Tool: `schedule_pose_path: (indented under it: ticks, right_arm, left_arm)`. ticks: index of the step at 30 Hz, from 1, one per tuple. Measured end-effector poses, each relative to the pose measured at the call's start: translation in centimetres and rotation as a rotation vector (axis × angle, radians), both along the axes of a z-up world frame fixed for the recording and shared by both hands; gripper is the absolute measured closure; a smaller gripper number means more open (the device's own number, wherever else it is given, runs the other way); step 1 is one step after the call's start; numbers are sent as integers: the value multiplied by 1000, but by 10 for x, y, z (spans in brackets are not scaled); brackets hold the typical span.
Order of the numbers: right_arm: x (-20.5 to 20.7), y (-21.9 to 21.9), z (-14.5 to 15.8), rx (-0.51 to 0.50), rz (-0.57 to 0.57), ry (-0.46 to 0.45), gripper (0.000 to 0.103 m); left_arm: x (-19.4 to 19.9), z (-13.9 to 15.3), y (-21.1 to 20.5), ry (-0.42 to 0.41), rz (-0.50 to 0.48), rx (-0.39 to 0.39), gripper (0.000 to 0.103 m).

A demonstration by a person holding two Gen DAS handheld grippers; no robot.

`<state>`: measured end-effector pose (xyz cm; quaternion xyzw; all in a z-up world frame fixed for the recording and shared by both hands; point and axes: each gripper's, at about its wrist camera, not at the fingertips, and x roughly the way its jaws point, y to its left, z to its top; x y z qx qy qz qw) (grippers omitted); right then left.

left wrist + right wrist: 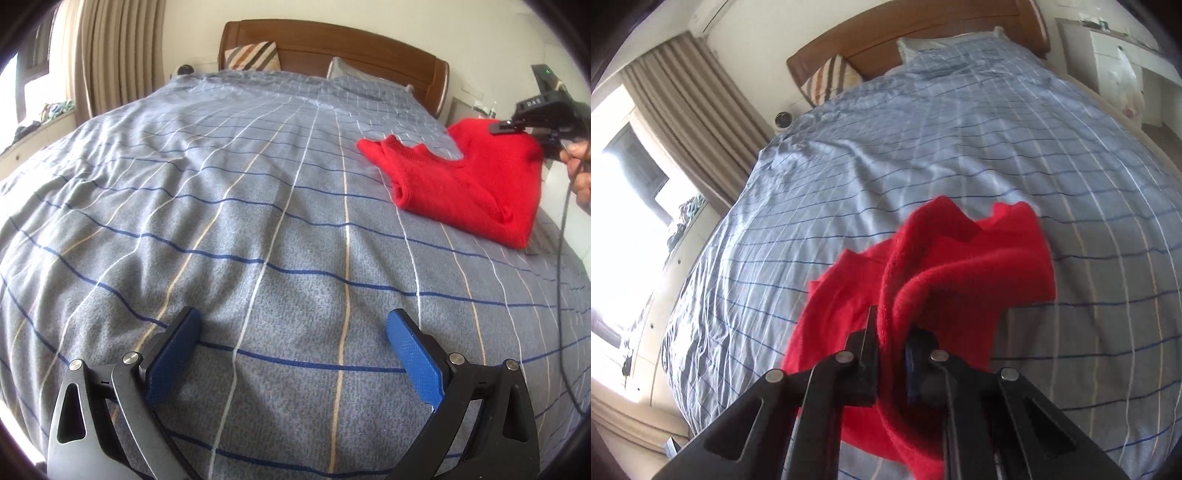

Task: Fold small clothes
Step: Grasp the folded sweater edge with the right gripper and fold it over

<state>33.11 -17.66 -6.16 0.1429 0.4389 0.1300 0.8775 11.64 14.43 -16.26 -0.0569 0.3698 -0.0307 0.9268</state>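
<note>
In the right wrist view, the right gripper [892, 343] fingers are seen closed on a bunched edge of the red knitted vest [934, 266], which is lifted at that side, apparently so it can be carried or folded over on the bed [849, 155]. The left gripper [293, 350] is held wide apart and empty above the checked cover, well clear of the garment, probably kept ready. The vest looks thick, soft and partly doubled, with a notched neckline.
</note>
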Motion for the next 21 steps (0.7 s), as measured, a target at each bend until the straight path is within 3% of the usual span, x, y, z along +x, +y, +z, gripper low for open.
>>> schedule_pose_path:
  ticks: [5,7,10,12,14,17,21]
  right_arm:
    - [23,99,-27,-100,142,45,90]
    - [27,116,-47,22,187,108,76]
    - [21,121,-60,319,255,167,60]
    - [9,120,-51,362,292,145,59]
    - [-4,111,-34,301,302,83,59]
    - [-20,83,-13,62,228,-36,59]
    - [-25,61,-27,-141,156,-26,59]
  left_arm:
    - [0,0,6,-2,7,2,2]
    - [0,-1,9,-2,10,-4,2]
    - [1,-1,13,0,19,-25,2]
    - [2,0,14,0,23,-34,2]
    - [2,0,14,2,27,-35,2]
    - [4,0,15,4,33,-36,2]
    - [5,-1,16,3,38,-47,2]
